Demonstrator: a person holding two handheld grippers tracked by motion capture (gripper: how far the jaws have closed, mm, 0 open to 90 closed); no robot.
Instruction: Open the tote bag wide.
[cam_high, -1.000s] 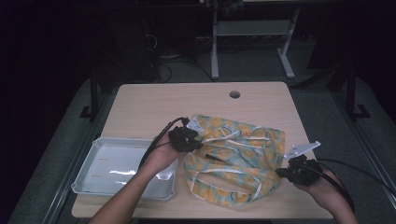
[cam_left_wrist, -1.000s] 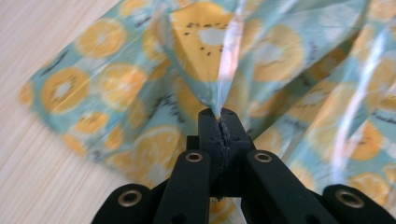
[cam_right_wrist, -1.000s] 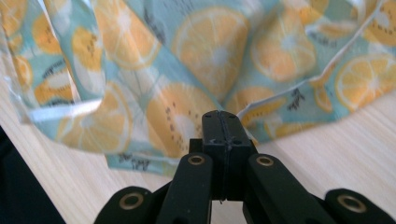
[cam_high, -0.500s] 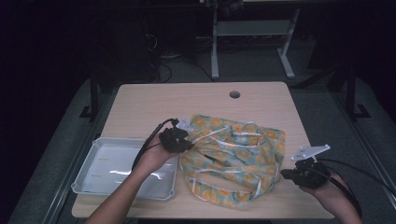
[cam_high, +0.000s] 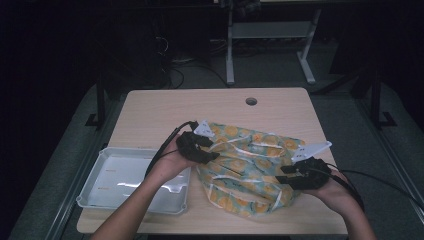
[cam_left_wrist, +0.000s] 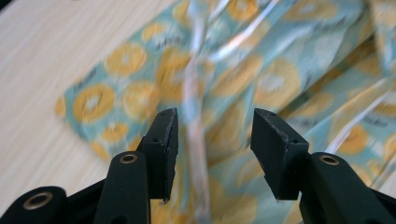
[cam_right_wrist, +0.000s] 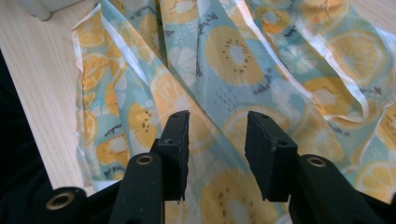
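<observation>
You see small dark script printed beside fruit slices on patterned cloth (cam_right_wrist: 233, 65); too small and blurred, no word readable.

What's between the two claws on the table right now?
The fruit-print cloth: it lies crumpled on the table between the left claw and right claw in the high view. Both claws' jaws have just been opening, nothing pinched.
</observation>
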